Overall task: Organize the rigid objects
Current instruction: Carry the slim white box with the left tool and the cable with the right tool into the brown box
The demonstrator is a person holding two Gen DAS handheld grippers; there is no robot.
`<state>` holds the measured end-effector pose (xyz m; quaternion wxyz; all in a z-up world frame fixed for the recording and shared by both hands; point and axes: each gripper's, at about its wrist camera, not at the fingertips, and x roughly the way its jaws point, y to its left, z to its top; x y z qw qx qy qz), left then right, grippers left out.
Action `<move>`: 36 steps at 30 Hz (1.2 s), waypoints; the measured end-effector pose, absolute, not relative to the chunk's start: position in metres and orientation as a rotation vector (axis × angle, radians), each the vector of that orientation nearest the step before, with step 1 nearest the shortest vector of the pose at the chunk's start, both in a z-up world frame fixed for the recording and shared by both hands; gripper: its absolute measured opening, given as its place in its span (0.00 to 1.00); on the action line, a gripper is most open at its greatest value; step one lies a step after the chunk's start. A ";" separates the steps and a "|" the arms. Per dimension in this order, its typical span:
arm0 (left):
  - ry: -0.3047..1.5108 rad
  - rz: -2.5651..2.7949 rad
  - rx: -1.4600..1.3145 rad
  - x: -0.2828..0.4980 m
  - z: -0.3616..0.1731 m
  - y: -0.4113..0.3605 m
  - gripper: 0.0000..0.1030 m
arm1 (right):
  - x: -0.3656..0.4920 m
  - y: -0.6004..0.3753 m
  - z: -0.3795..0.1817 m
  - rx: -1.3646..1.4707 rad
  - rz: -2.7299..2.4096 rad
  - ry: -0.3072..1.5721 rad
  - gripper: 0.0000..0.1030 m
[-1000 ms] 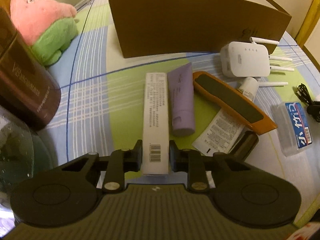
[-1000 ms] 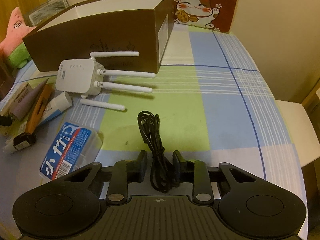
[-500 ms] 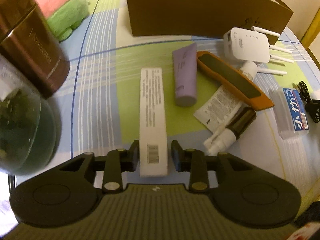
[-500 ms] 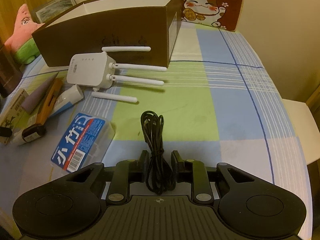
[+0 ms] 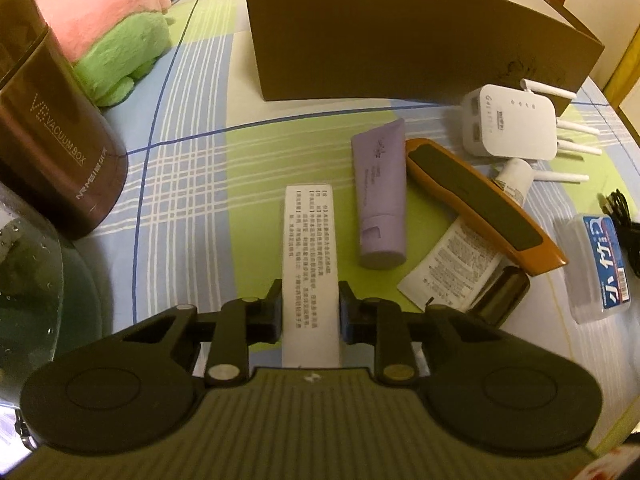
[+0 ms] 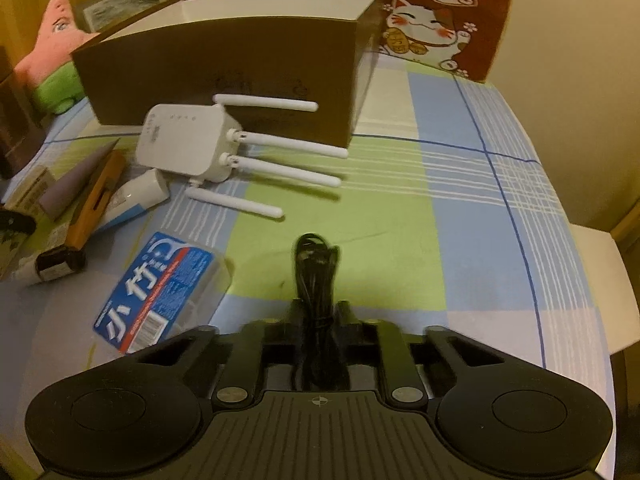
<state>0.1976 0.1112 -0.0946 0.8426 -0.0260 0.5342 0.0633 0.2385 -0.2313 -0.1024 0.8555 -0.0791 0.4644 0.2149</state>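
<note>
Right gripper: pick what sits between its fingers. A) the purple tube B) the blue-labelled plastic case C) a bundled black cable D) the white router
C: the right gripper is closed on the bundled black cable, while the router and the blue-labelled case lie apart on the cloth.

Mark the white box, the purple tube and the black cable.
white box (image 5: 310,248), left wrist view, printed top face.
purple tube (image 5: 380,184), left wrist view, mid body.
black cable (image 6: 316,276), right wrist view, bundled middle.

Tube (image 5: 380,196) lies just right of long box (image 5: 308,248); router (image 5: 508,128) sits in front of big carton (image 5: 400,40).
</note>
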 end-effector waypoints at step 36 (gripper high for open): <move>0.821 0.081 -0.092 0.270 0.032 0.107 0.21 | 0.314 -0.146 0.021 0.141 0.703 0.821 0.10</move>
